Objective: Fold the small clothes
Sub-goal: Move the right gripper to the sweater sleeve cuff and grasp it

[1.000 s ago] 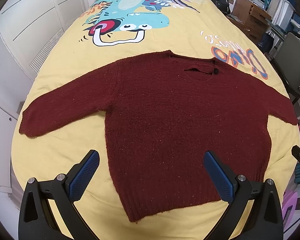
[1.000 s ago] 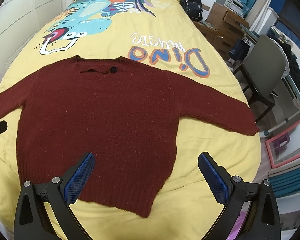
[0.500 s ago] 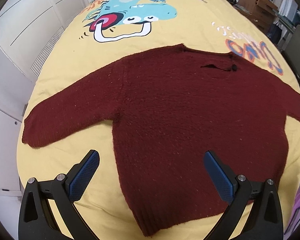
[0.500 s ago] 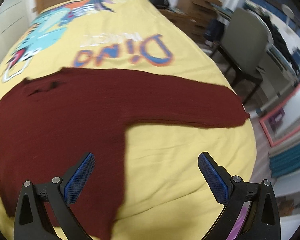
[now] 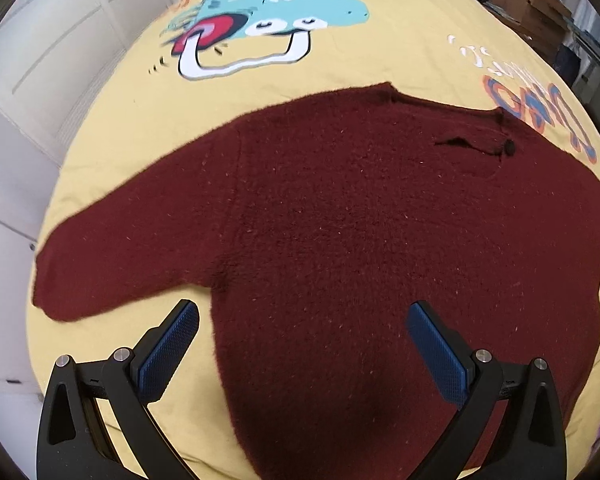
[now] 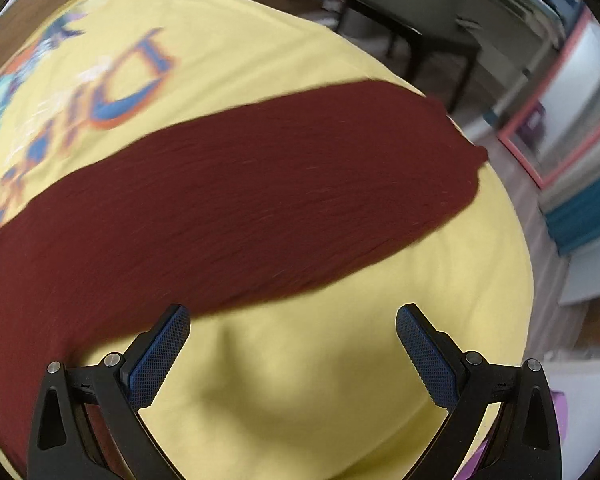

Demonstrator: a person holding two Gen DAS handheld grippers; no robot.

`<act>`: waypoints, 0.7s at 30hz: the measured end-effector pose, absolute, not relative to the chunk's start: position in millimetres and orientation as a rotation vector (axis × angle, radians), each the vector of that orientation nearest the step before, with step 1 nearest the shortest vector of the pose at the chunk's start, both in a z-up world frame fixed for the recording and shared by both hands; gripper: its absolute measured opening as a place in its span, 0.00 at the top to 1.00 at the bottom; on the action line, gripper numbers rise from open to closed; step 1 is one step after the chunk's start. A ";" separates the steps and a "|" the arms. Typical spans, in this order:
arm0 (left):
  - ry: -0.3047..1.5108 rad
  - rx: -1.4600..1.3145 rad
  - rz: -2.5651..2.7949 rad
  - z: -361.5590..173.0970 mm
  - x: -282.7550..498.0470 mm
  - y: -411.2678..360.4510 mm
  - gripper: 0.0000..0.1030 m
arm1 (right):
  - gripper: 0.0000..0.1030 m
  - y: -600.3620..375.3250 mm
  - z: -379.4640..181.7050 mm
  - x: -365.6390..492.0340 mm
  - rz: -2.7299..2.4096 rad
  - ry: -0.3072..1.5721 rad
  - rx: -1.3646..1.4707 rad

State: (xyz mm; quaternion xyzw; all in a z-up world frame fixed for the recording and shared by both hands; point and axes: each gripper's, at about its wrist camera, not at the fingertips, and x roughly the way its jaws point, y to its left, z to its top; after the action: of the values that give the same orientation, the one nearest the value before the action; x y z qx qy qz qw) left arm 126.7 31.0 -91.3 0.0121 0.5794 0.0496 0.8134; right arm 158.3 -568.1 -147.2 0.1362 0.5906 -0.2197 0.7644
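**Ana:** On the bed (image 5: 112, 128), across the yellow cover with the dinosaur print, the dark red sweater (image 5: 360, 240) lies flat, front up, both sleeves spread out to the sides.

**Ben:** And the tools?

**Ana:** The left tool (image 5: 302, 344) hangs over the lower body of the sweater with its jaws wide apart and nothing between them. The right tool (image 6: 292, 344) is also wide and empty; it is above the bare cover, just beside the lower edge of the right sleeve (image 6: 300, 176).

**Ben:** How do you think the sweater will handle?

**Ana:** It is a thick, fuzzy knit with a ribbed hem, so I judge it soft and limp, a little heavy for its size. It will sag and stretch if only one point is lifted. The blue pads (image 5: 168, 350) have a rough grid texture, so they should grip the wool well.

**Ben:** Where to take hold?

**Ana:** I would pinch the right sleeve near the cuff (image 6: 460, 160), at the edge, where only the sleeve goes between the jaws and not the cover. The left tool could take the other cuff (image 5: 56, 292) the same way.
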 end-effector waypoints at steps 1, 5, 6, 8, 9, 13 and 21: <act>1.242 0.018 0.110 -94.4 129.0 32.8 0.01 | 0.00 -579.3 -153.7 162.8 -0.498 1.287 0.317; 1.268 -0.001 0.130 -107.5 135.2 39.4 0.01 | 0.00 -601.2 -174.1 178.8 -0.532 1.312 0.387; 1.279 -0.007 0.135 -111.0 136.2 40.9 0.01 | 0.00 -605.4 -177.9 182.9 -0.535 1.305 0.401; 1.302 -0.029 0.134 -117.7 137.9 44.9 0.01 | 0.00 -613.3 -183.8 189.8 -0.541 1.296 0.453; 1.309 -0.035 0.135 -120.0 138.7 46.8 0.01 | 0.00 -619.5 -186.6 190.8 -0.548 1.290 0.499; 1.303 -0.011 0.151 -121.3 140.2 51.5 0.01 | 0.00 -637.1 -191.2 189.8 -0.581 1.266 0.609; 1.301 -0.025 0.129 -127.7 141.8 57.2 0.01 | 0.10 -663.2 -197.0 192.2 -0.611 1.254 0.723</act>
State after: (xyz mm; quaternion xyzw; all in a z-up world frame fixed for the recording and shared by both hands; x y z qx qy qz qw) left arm 141.8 57.2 -127.7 -0.0116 0.6049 0.0601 0.7939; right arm 192.2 -663.2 -197.0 0.3253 0.5647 -0.2748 0.7070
